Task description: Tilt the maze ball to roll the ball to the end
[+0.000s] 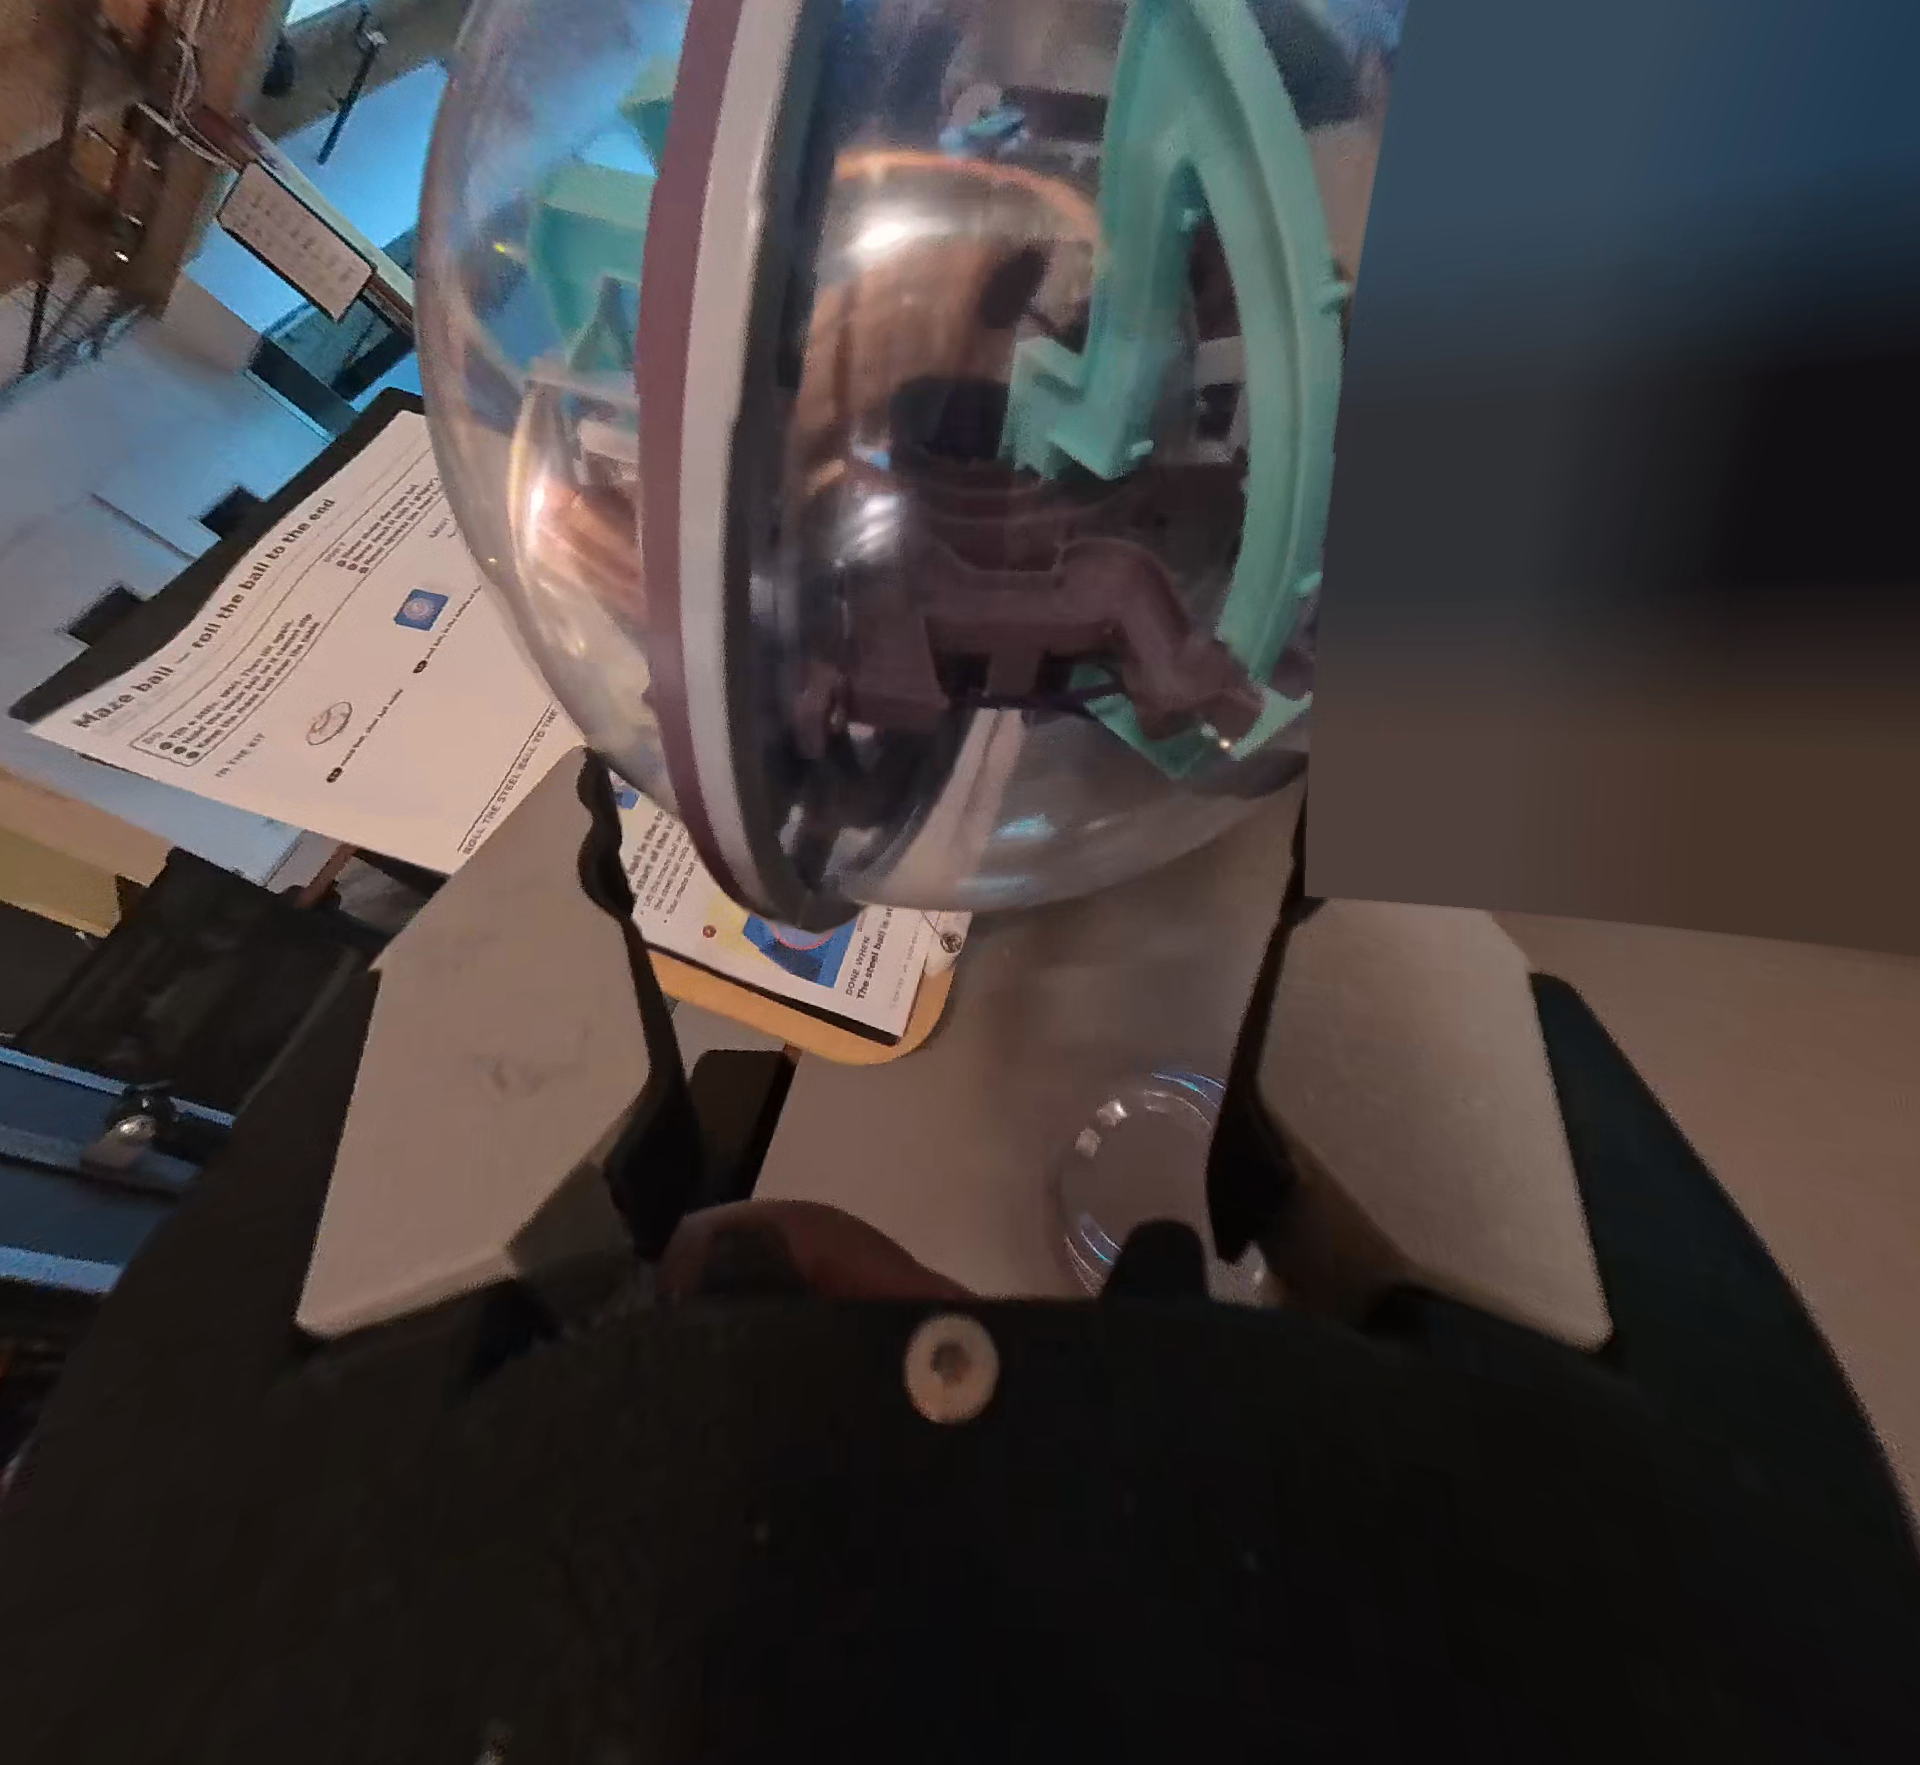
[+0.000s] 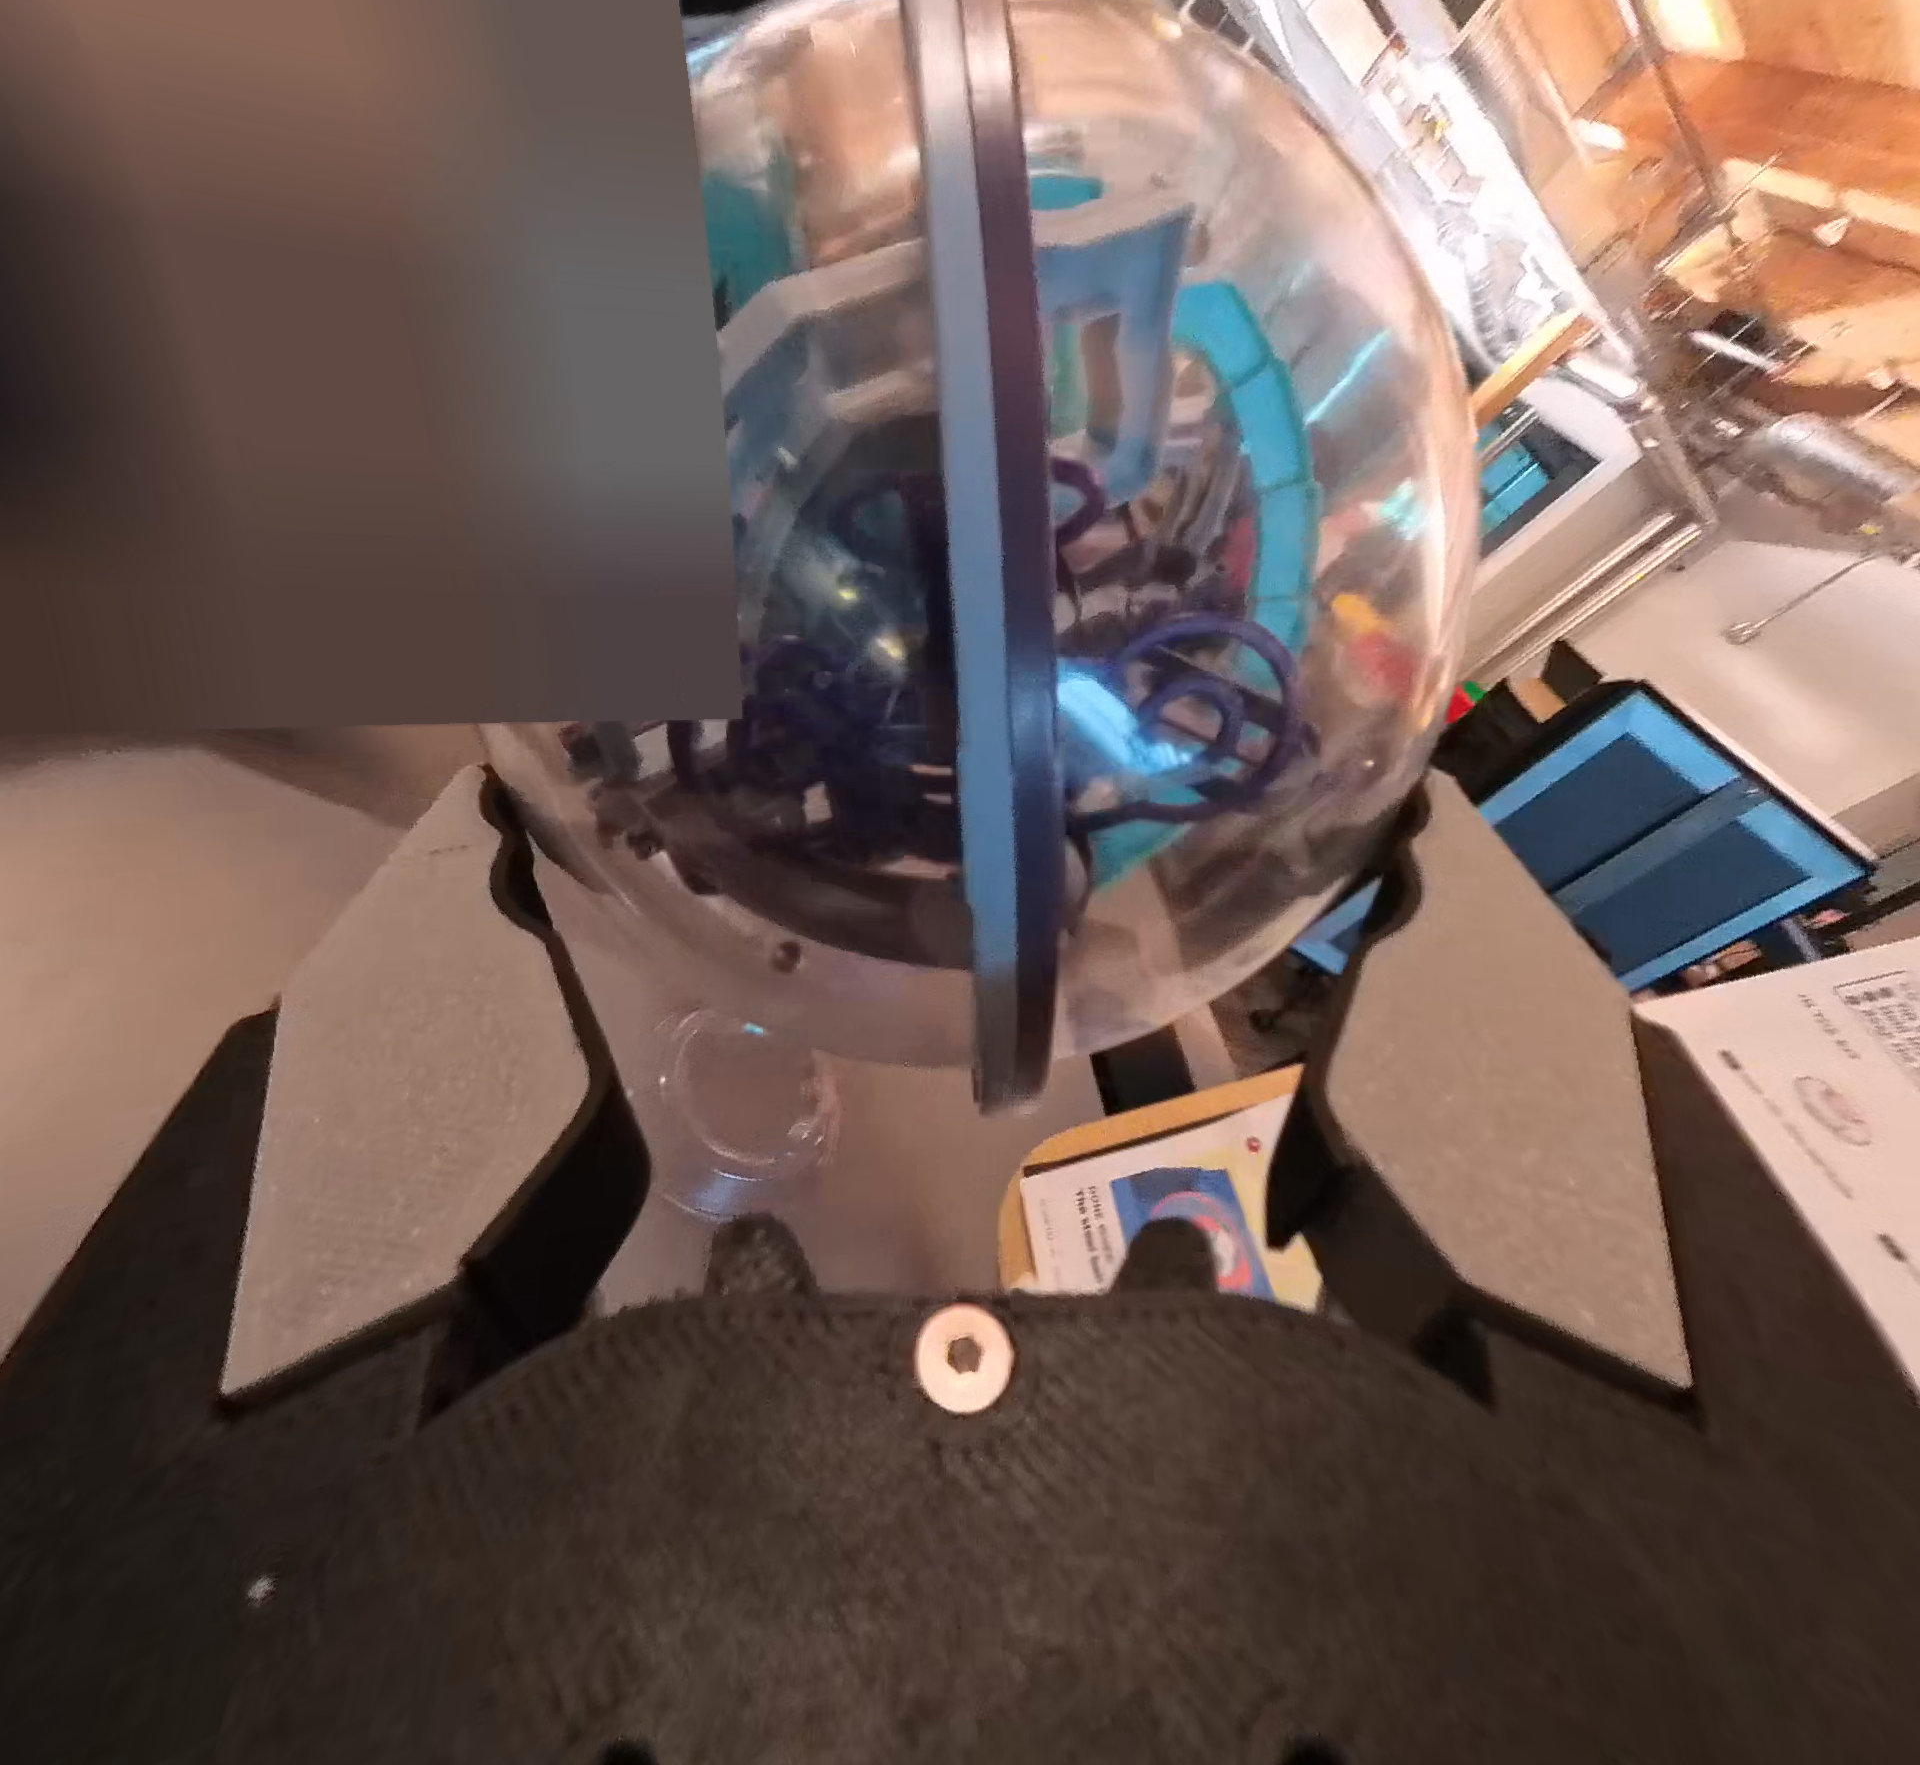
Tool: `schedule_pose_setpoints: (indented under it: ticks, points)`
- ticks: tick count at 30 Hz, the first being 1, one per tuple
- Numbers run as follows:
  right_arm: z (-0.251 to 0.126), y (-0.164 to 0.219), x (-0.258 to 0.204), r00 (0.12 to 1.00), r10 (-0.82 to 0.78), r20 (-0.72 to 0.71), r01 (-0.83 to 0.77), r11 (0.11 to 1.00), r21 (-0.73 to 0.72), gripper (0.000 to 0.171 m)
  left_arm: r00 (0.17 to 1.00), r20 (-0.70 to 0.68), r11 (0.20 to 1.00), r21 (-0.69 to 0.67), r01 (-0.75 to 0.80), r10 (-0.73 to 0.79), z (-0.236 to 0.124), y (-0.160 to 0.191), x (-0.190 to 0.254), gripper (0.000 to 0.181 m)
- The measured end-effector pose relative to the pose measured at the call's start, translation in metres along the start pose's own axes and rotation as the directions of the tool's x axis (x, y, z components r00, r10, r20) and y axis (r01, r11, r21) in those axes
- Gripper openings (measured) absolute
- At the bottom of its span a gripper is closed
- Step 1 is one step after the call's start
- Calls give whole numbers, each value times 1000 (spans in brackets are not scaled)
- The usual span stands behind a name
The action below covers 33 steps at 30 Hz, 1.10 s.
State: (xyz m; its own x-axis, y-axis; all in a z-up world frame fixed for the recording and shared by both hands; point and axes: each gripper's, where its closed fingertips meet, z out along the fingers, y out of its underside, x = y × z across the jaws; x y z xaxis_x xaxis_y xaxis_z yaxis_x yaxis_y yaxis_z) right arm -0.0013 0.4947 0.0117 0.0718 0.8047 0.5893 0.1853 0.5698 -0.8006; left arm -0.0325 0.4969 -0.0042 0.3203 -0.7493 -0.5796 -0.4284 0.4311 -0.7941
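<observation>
The maze ball (image 1: 935,313) is a clear sphere with teal and purple tracks inside and a flat ring around its middle. It is held up off the table with the ring standing near upright. My left gripper (image 1: 945,832) is shut on its lower part, one finger on each side of the ring. The same ball fills the right wrist view (image 2: 1195,365), where my right gripper (image 2: 951,816) is shut on it in the same way. I cannot make out the small ball among the tracks. A blurred patch hides part of the sphere in each view.
A small clear cup-shaped stand (image 1: 1143,1154) sits on the grey table below the sphere and also shows in the right wrist view (image 2: 743,1123). A printed sheet (image 1: 312,676) and a wooden board with a card (image 2: 1143,1185) lie nearby. A blue cabinet (image 2: 1662,832) stands beyond.
</observation>
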Motion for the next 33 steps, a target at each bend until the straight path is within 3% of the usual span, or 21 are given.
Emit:
schedule_pose_setpoints:
  ticks: [10,18,26,33]
  points:
    - [-5,-17,-2,999,-11,-37,11,1000,-1,154,994,-78,996,-45,77,-80,19,18,9,123]
    - [-5,4,9,976,218,3,-218,975,-37,153,968,-109,974,-14,225,-225,21,17,5,123]
    - [-1,6,21,904,426,45,-428,903,33,153,918,-127,924,28,382,-376,17,9,-5,120]
    - [-5,-4,27,888,459,40,-461,883,90,153,903,-132,905,69,420,-409,18,0,-7,119]
